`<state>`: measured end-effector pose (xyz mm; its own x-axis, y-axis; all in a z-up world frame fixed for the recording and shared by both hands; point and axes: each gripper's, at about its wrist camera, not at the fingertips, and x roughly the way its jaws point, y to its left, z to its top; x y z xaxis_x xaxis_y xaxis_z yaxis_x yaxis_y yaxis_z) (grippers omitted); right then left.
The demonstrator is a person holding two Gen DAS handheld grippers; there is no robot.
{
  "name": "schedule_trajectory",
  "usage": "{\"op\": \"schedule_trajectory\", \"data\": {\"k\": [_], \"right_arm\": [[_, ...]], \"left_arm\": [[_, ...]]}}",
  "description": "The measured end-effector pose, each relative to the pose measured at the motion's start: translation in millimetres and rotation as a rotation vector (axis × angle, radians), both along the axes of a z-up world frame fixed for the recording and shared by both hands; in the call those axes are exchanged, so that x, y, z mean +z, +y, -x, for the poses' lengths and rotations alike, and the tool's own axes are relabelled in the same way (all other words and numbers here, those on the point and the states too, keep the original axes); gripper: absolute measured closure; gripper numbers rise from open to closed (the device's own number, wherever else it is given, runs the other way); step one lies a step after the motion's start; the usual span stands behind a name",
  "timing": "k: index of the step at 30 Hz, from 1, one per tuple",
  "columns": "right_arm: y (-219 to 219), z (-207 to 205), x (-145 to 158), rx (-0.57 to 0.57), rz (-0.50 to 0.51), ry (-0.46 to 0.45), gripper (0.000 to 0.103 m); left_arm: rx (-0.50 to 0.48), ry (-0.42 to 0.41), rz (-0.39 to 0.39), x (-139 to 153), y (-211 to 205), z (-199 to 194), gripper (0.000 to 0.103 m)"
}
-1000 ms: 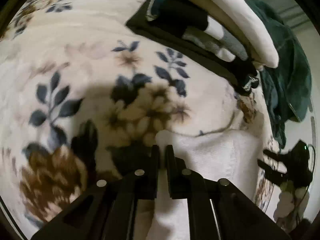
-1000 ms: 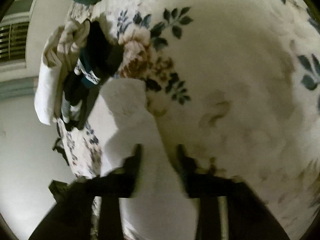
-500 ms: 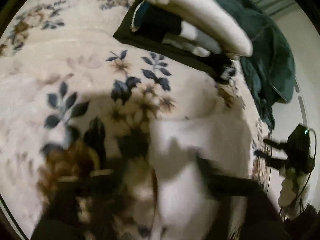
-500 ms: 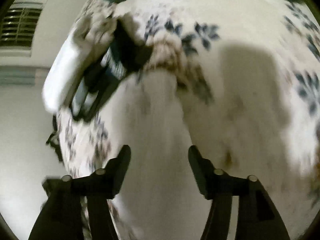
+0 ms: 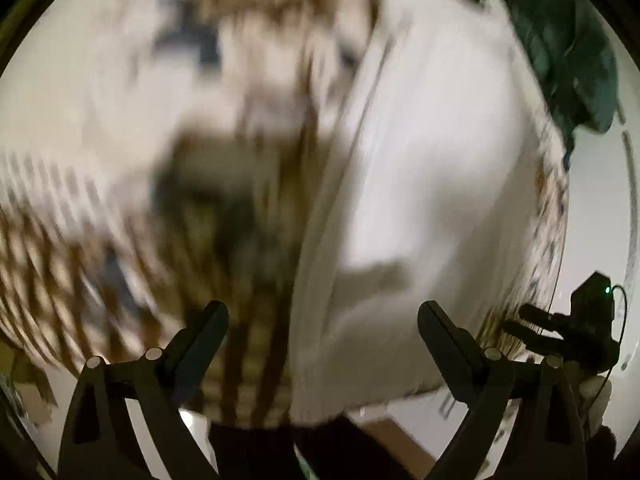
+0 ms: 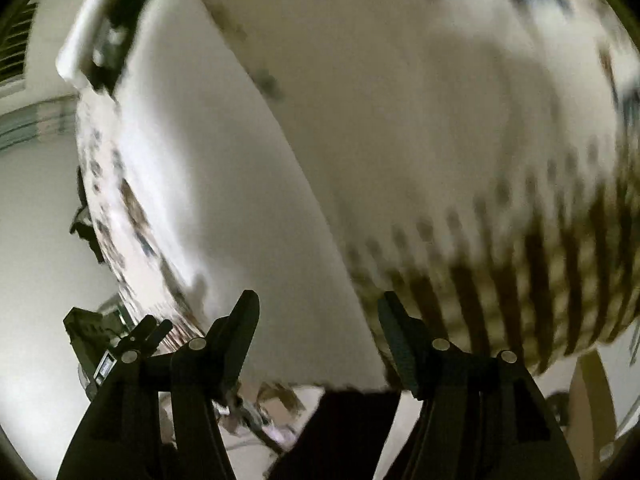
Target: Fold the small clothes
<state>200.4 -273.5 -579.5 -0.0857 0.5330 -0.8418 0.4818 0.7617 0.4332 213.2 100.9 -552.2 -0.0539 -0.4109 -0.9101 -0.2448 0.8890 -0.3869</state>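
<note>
A white cloth lies flat on the floral blanket, blurred by motion. My left gripper is open and empty, pulled back above the cloth's near edge. In the right wrist view the same white cloth stretches away from me over the floral blanket. My right gripper is open and empty, with the cloth's near end between and beyond its fingers.
A stack of folded dark and white clothes sits at the far end of the cloth. A dark green garment lies at the blanket's far right. The other gripper shows at the right edge, off the bed's side.
Both grippers have opened and let go of the white cloth, then drawn back toward the bed's near edge. The cloth now lies flat. Both views are blurred by motion.
</note>
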Motion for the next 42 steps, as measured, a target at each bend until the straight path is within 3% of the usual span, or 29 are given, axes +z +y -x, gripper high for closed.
{"op": "schedule_trajectory", "data": {"k": [3,6,7,8,9,10,11,13,17,22,27,31,32,33,34,35,39,42], "right_arm": [[14,31,-30,0.035,-0.015,0.047,0.039],[21,49,-42,0.058,0.002,0.054,0.039],[22,53,-43,0.048,-0.002,0.046,0.039],[24,56,-42,0.040,-0.007,0.037,0.039],[26,58,-41,0.037,-0.004,0.029,0.039],[27,58,-38,0.032,0.001,0.011,0.039],[30,56,-34,0.026,0.007,-0.026,0.044],[34,59,-27,0.043,0.046,-0.065,0.098],[42,63,-5,0.060,0.073,-0.125,0.099],[44,69,16,0.083,0.075,-0.133,0.100],[38,74,1,0.103,0.107,-0.066,0.100],[30,63,-15,0.060,0.047,-0.027,0.094],[28,61,-16,0.052,0.019,-0.027,0.089],[24,60,-18,0.045,0.005,-0.029,0.068],[21,60,-19,0.033,-0.005,-0.030,0.042],[18,60,-24,0.015,-0.030,-0.030,0.037],[19,66,-57,-0.029,-0.161,0.048,0.036],[27,69,-75,-0.058,-0.200,0.078,0.036]], "left_arm": [[0.004,0.072,0.030,-29,-12,30,0.006],[0.045,0.056,0.021,-30,-16,47,0.008],[0.065,0.026,0.019,-24,-16,52,0.016],[0.076,0.006,0.016,-19,-16,55,0.047],[0.083,-0.003,0.014,-16,-16,57,0.069],[0.088,-0.004,0.003,-14,-16,60,0.097],[0.094,-0.022,-0.001,-10,-16,62,0.096],[0.096,-0.069,-0.013,-1,-17,66,0.097],[0.114,-0.123,0.013,19,-14,71,0.098],[0.137,-0.128,0.060,33,-8,85,0.099],[0.130,-0.060,0.006,2,-4,88,0.100],[0.182,-0.026,0.118,-11,10,84,0.095],[0.194,-0.027,0.131,-12,13,84,0.084],[0.200,-0.031,0.143,-13,17,85,0.075],[0.213,-0.032,0.169,-17,21,85,0.048],[0.231,-0.025,0.198,-23,24,85,0.036],[0.259,0.032,0.313,-51,17,83,0.036],[0.217,0.060,0.276,-65,0,75,0.037]]}}
